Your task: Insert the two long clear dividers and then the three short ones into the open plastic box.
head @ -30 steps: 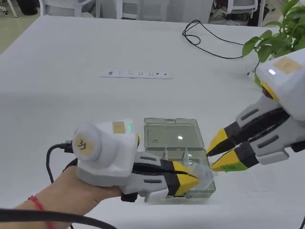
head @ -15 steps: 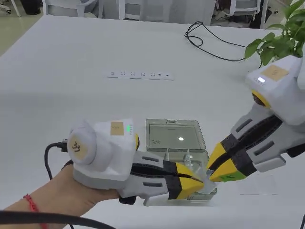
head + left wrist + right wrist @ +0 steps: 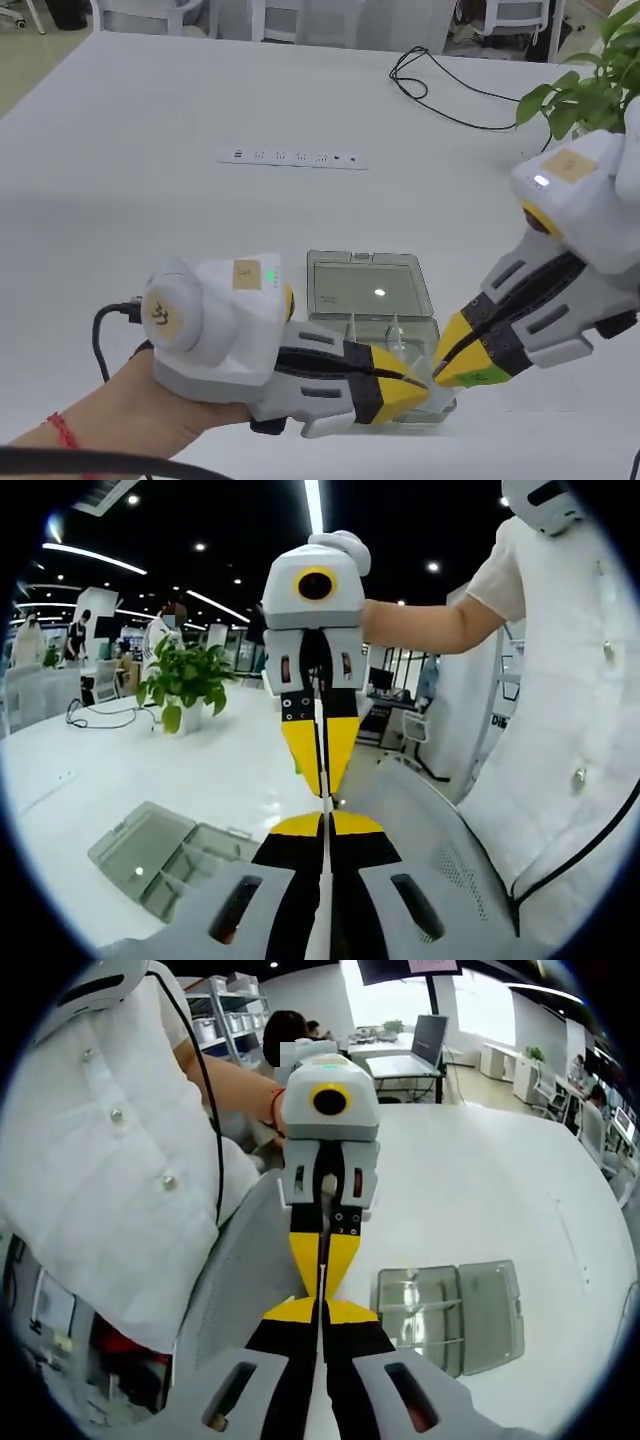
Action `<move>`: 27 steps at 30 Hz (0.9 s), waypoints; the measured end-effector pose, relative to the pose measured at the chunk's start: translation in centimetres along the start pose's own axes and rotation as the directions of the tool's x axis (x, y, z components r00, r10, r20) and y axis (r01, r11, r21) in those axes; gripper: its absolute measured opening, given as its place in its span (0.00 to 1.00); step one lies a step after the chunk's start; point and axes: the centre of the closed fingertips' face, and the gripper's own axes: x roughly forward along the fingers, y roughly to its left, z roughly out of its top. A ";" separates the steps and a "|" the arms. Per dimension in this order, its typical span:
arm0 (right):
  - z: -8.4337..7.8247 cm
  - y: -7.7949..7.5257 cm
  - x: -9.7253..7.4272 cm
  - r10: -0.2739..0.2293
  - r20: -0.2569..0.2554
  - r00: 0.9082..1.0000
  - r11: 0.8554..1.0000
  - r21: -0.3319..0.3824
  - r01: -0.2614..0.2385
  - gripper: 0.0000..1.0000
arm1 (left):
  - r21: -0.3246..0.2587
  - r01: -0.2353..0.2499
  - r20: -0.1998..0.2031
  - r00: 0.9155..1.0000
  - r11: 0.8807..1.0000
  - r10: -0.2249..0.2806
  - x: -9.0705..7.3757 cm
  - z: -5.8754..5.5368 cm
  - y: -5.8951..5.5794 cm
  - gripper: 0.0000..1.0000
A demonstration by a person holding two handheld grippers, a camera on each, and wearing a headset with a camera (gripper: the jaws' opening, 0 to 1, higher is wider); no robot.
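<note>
While the open box (image 3: 372,316) is sitting on the white table (image 3: 150,120) with its lid (image 3: 365,282) lying flat behind it and two standing dividers (image 3: 352,326) inside, a clear divider (image 3: 424,364) is hanging over its near right corner. The left gripper (image 3: 418,385) and the right gripper (image 3: 437,375) are meeting there tip to tip, each pinching this sheet with jaws pressed together.

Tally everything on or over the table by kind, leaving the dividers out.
Grippers: 2 (left gripper, right gripper)
Box: 1
Power strip: 1
Loose cable: 1
Plant: 1
Total: 6
</note>
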 end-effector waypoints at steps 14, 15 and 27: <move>-0.1 -0.3 0.3 -0.016 -0.004 1.000 1.000 -0.002 0.016 0.03 | -0.019 -0.012 0.007 1.000 1.000 0.012 -0.2 -0.2 0.1 0.00; -0.1 -0.4 0.3 -0.018 -0.005 1.000 1.000 -0.003 0.018 0.03 | -0.021 -0.013 0.003 1.000 1.000 0.014 -0.2 -0.3 0.2 0.00; 0.4 -1.1 0.0 -0.052 0.012 0.999 0.999 0.001 0.052 0.03 | -0.050 -0.068 -0.012 0.998 0.996 0.068 -1.0 -1.0 1.3 0.15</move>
